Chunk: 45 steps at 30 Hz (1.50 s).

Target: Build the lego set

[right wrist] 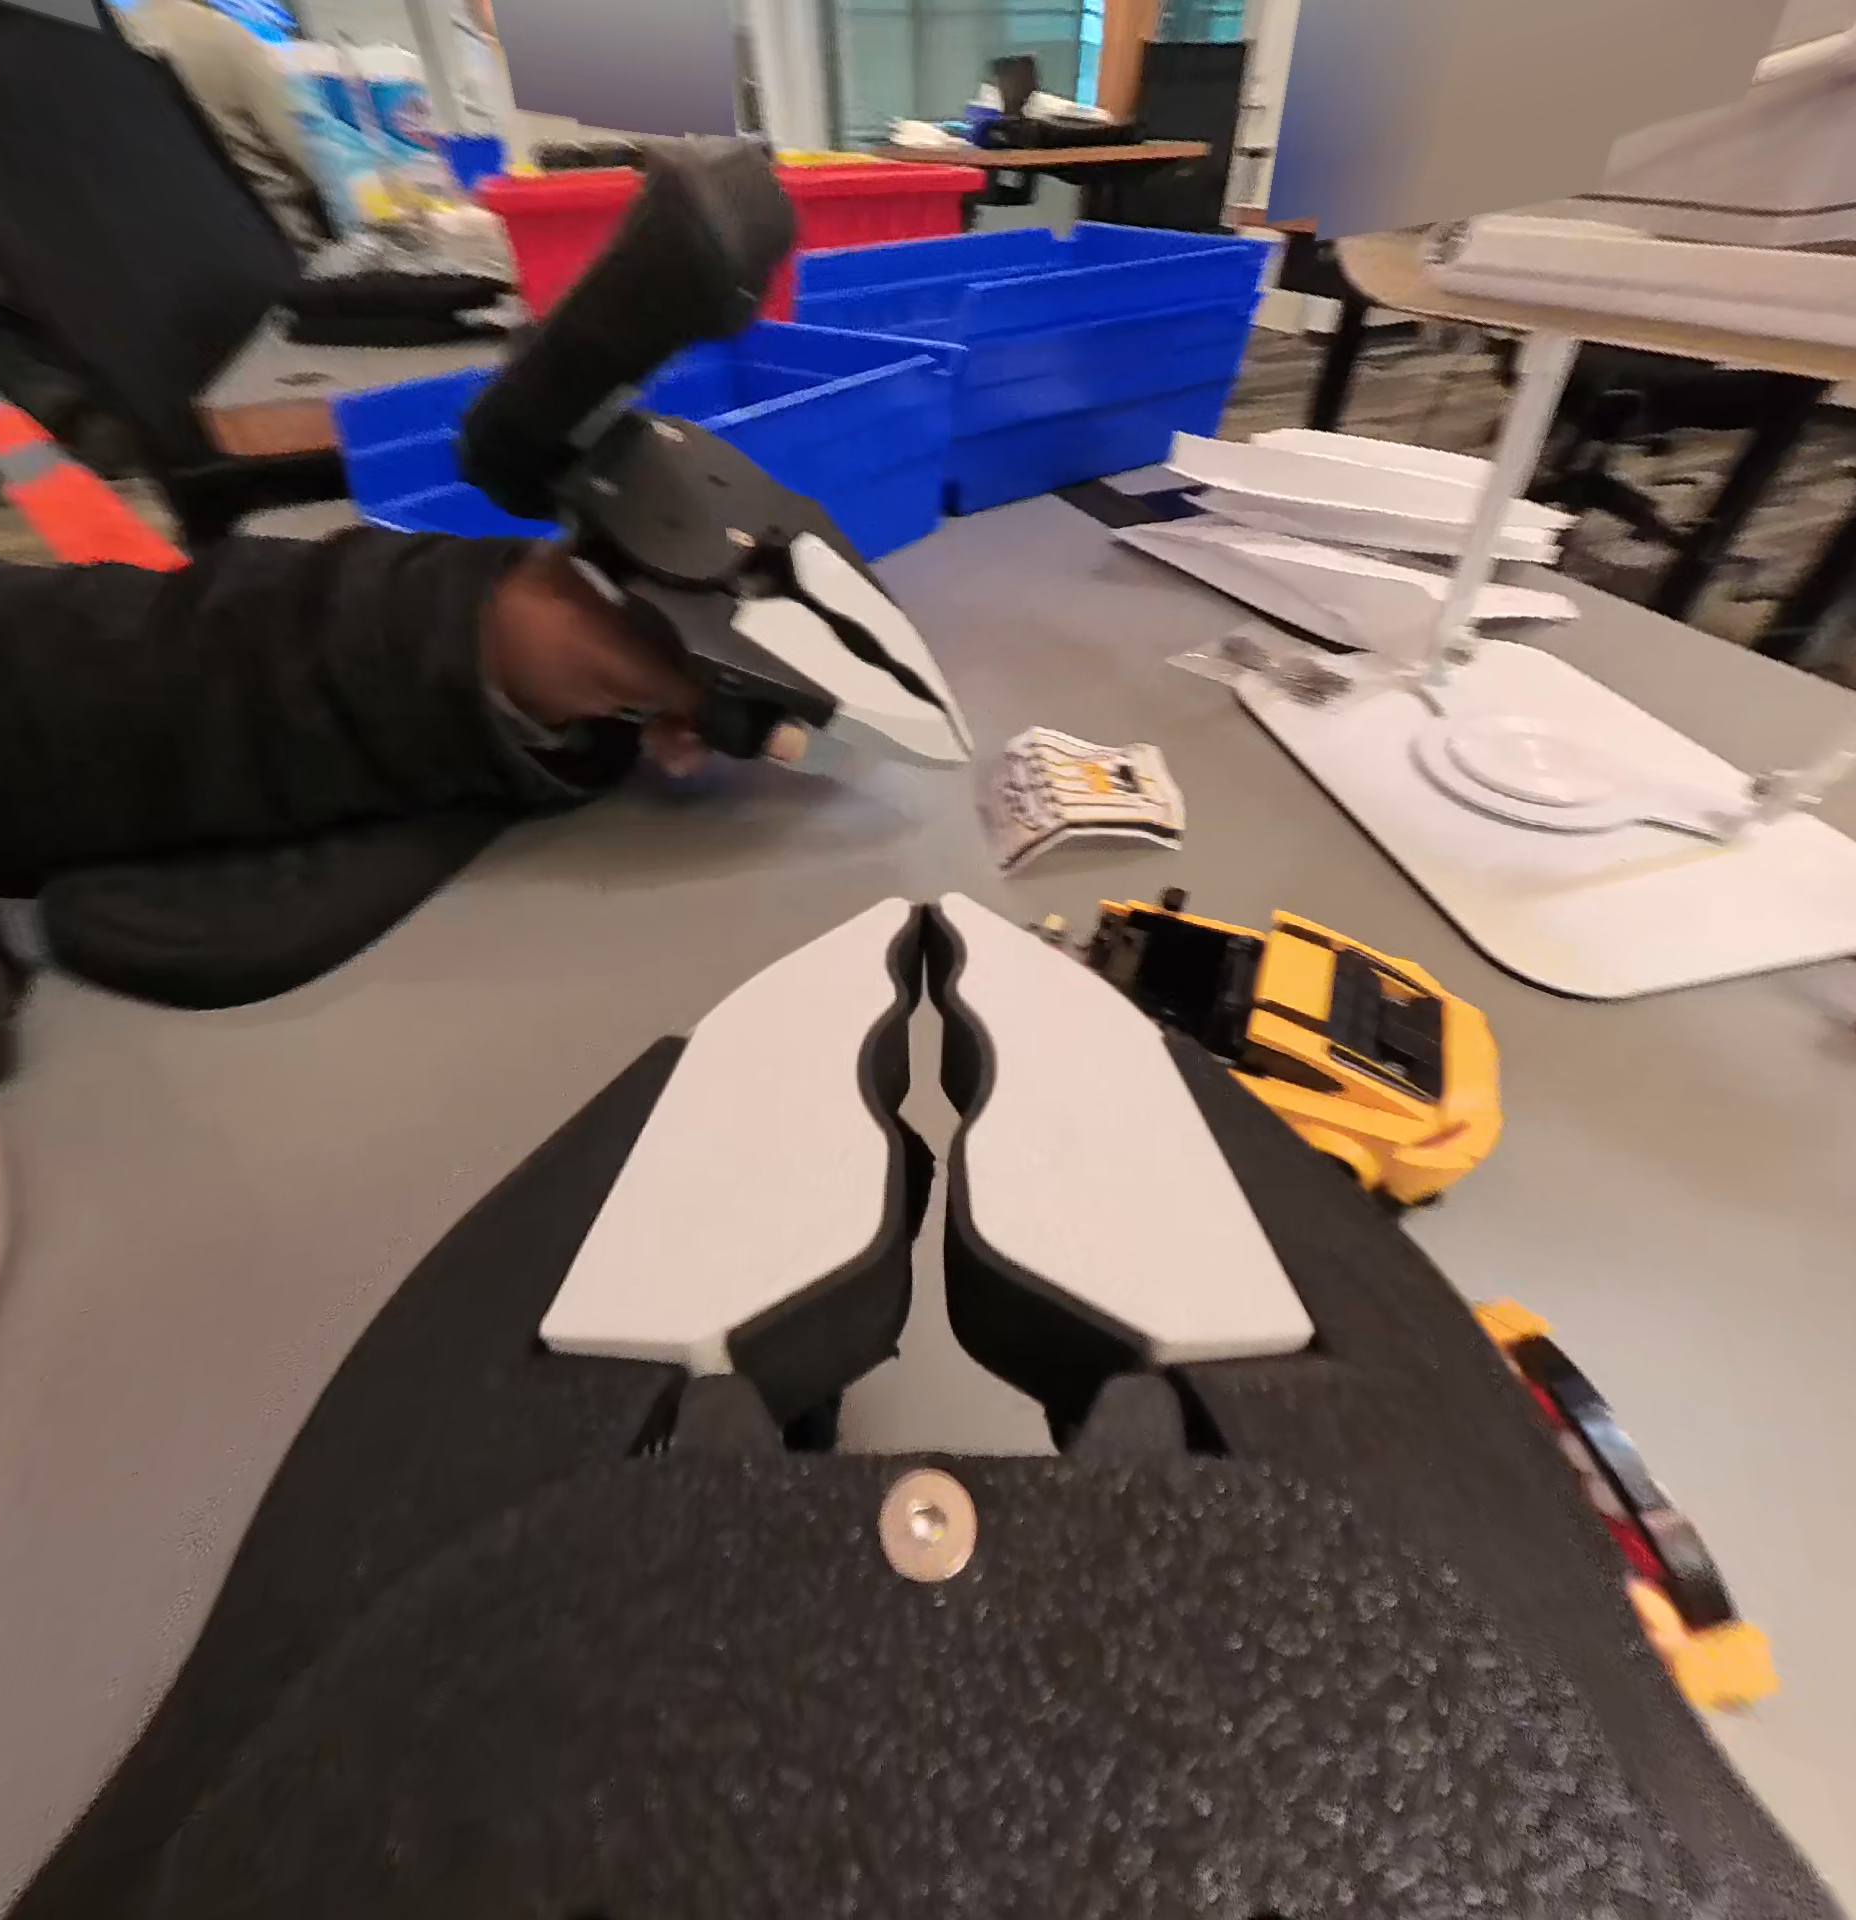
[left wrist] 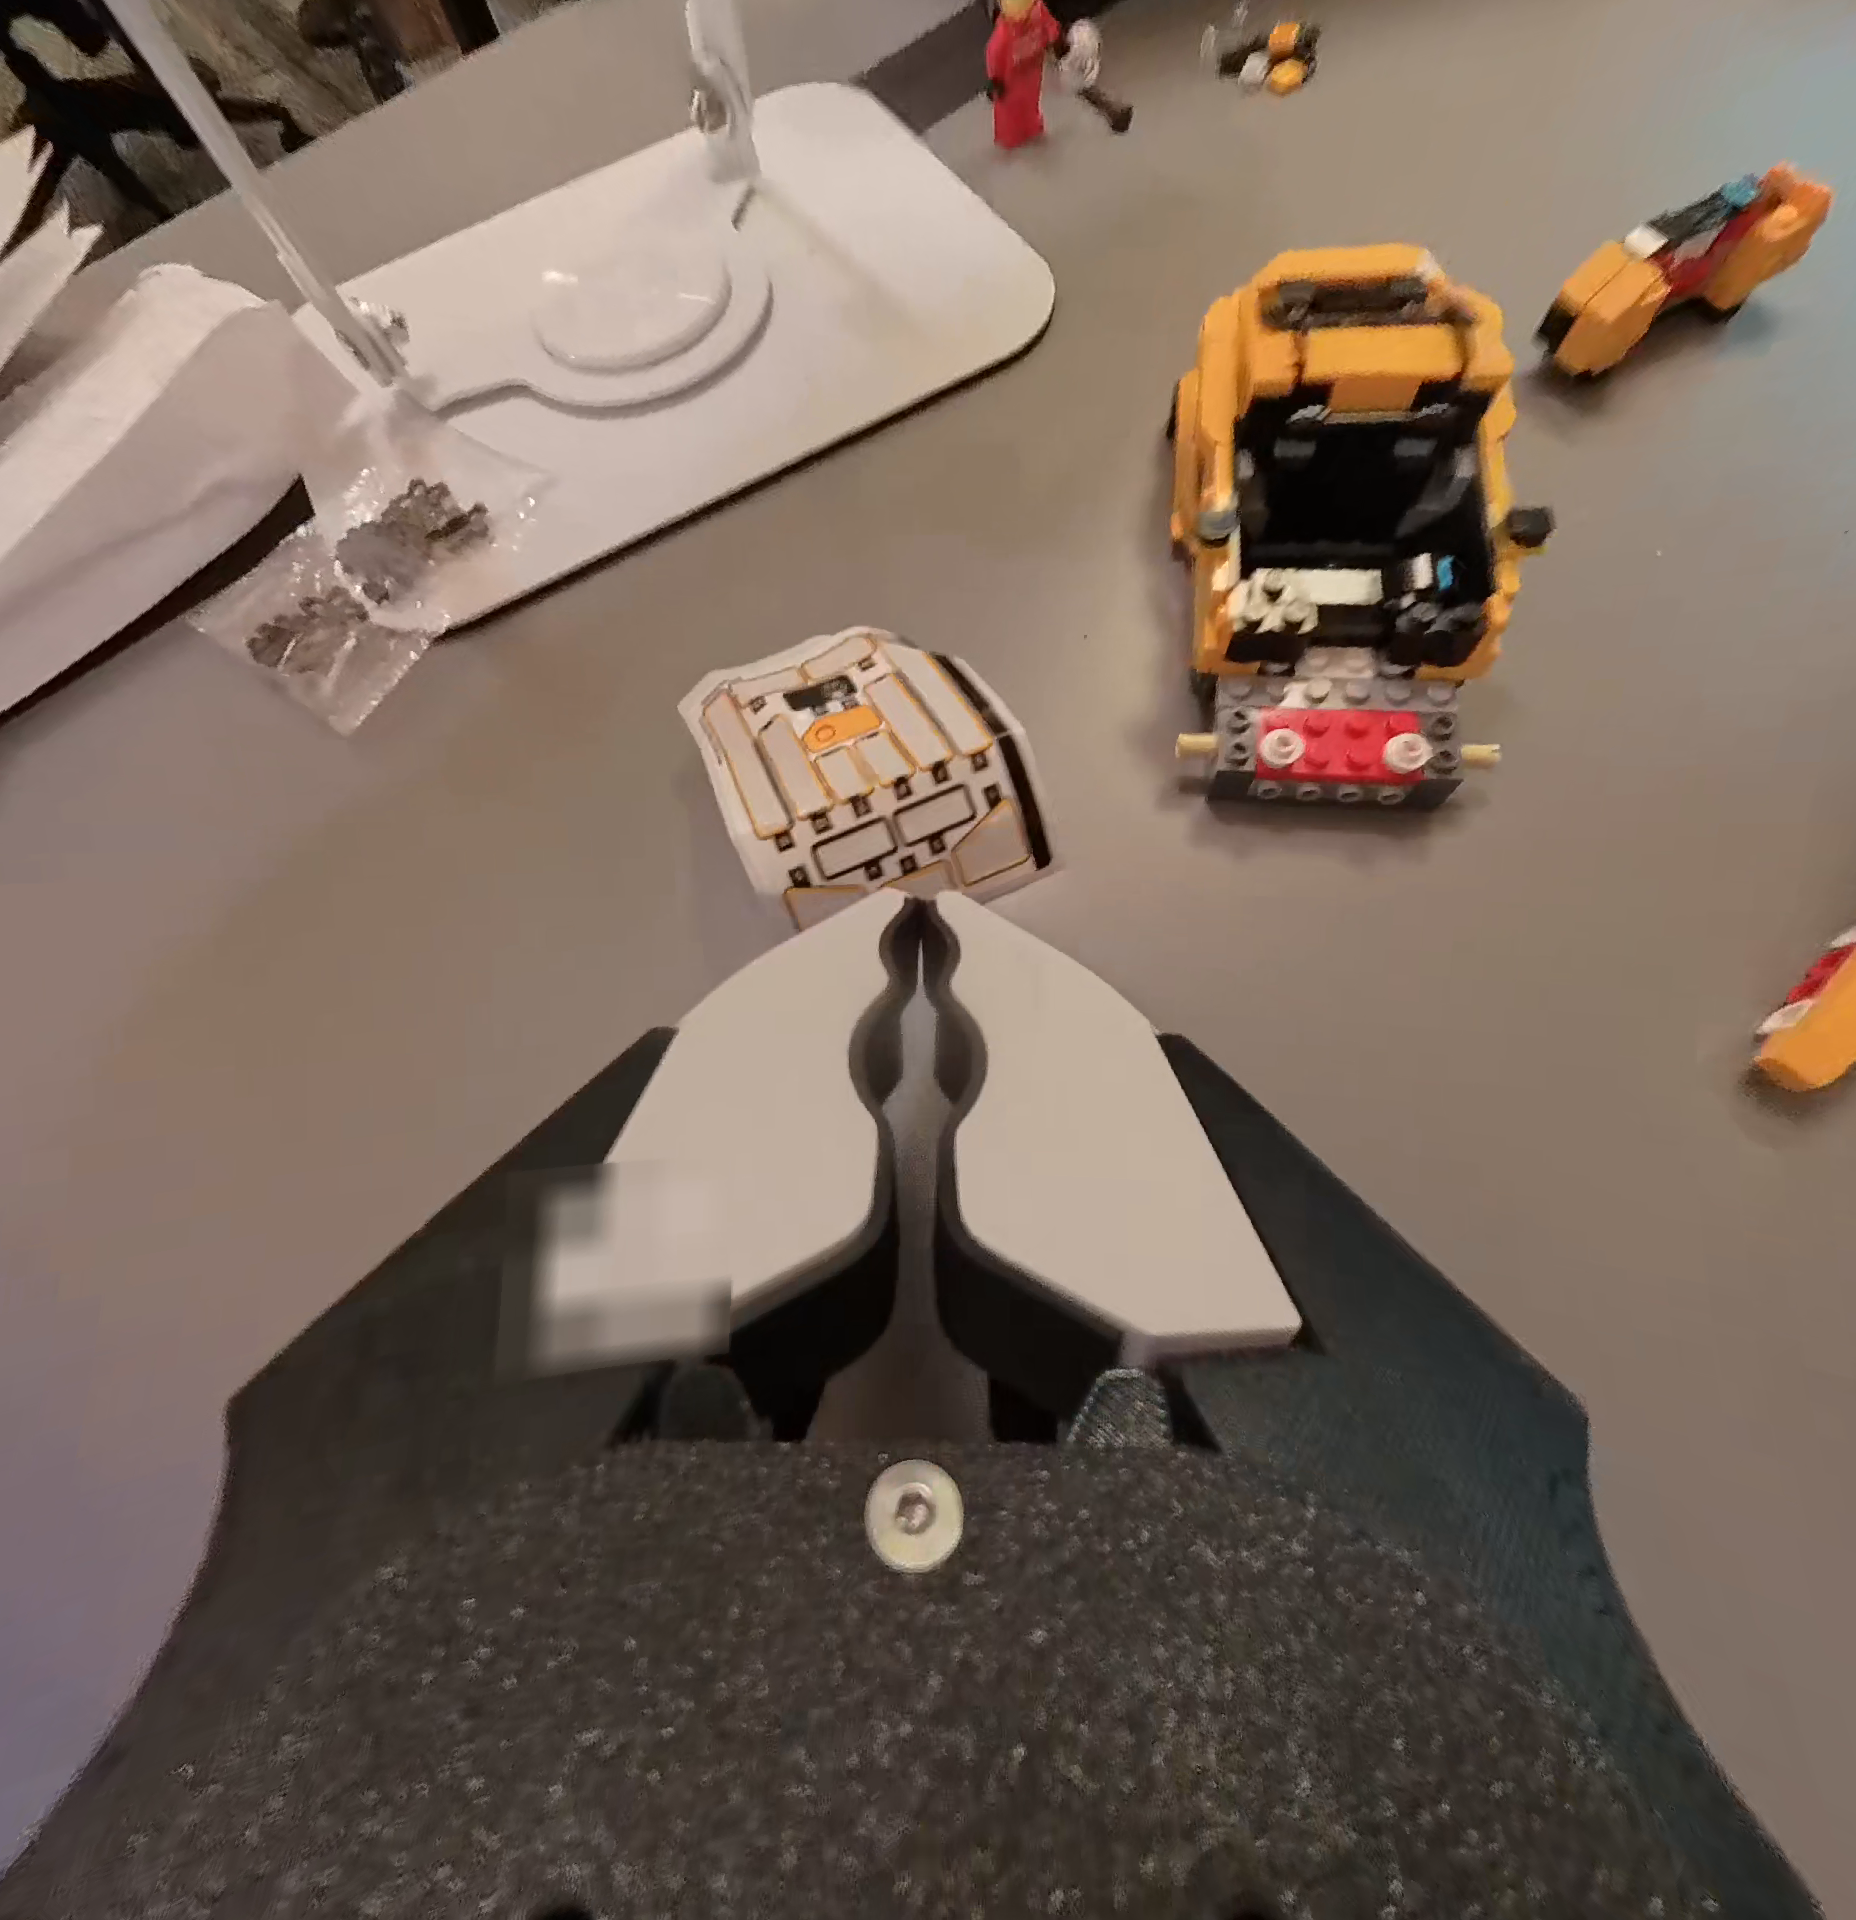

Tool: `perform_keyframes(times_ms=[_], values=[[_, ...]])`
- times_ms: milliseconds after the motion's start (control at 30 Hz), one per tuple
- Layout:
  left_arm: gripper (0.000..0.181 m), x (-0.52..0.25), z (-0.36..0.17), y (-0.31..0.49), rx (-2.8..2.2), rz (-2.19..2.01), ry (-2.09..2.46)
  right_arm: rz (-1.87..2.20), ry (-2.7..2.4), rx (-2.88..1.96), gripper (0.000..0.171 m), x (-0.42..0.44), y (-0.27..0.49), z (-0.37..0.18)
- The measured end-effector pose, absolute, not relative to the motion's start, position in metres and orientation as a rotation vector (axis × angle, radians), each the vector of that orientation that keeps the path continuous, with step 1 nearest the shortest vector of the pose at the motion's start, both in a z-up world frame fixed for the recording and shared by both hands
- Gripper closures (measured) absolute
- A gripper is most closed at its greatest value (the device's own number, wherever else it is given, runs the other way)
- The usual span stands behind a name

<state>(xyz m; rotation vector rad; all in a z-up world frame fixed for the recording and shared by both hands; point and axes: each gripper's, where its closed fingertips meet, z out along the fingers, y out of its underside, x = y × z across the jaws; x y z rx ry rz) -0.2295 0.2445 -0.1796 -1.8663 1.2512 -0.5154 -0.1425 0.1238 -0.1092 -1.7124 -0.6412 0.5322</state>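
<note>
A partly built yellow lego car (left wrist: 1339, 416) stands on the grey table with its roof off, and red bricks (left wrist: 1339, 743) show on its grey chassis. It also shows in the right wrist view (right wrist: 1319, 1039). A curled sticker sheet (left wrist: 867, 774) lies just beyond my left gripper (left wrist: 919, 914), which is shut and empty. In the right wrist view the left gripper (right wrist: 955, 743) points at the sheet (right wrist: 1085, 795) with a small gap between them. My right gripper (right wrist: 929, 909) is shut and empty, just left of the car.
Loose orange sub-assemblies (left wrist: 1682, 281) (left wrist: 1828, 1008) (right wrist: 1630, 1507) lie right of the car. A red minifigure (left wrist: 1023, 68) stands at the back. A bag of dark parts (left wrist: 373, 582) lies by a white stand base (left wrist: 851, 270). Blue bins (right wrist: 1007, 395) and white papers (right wrist: 1350, 530) are behind. My right fingertips sit around 15 cm from my left ones. The red minifigure (left wrist: 1023, 68) is about 30 cm from both grippers' fingertips.
</note>
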Motion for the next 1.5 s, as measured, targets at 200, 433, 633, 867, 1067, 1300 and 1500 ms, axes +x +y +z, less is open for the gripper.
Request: perform_keyframes(times_ms=[200, 433, 633, 867, 1067, 1300, 1500], values=[[0.179, -0.191, -0.151, 0.176, -1.692, -0.894, 1.339, 0.062, -0.690, -1.689, 0.171, -0.136, 0.136, -0.114], [0.167, -0.170, -0.110, 0.114, -1.687, -1.638, 1.159, -0.260, -0.913, -1.418, 0.171, -0.159, 0.125, -0.101], [0.166, -0.173, -0.098, 0.110, -1.711, -1.961, 1.028, -0.460, -1.083, -1.216, 0.171, -0.173, 0.114, -0.099], [0.169, -0.173, -0.105, 0.107, -1.776, -2.029, 1.014, -0.531, -1.170, -1.124, 0.171, -0.181, 0.107, -0.101], [0.170, -0.173, -0.104, 0.106, -1.809, -2.167, 0.945, -0.529, -1.170, -1.127, 0.171, -0.180, 0.107, -0.102], [0.169, -0.174, -0.102, 0.105, -1.812, -2.248, 0.901, -0.535, -1.185, -1.123, 0.171, -0.180, 0.107, -0.104], [0.171, -0.174, -0.102, 0.104, -1.815, -2.257, 0.900, -0.534, -1.198, -1.120, 0.171, -0.181, 0.107, -0.106]])
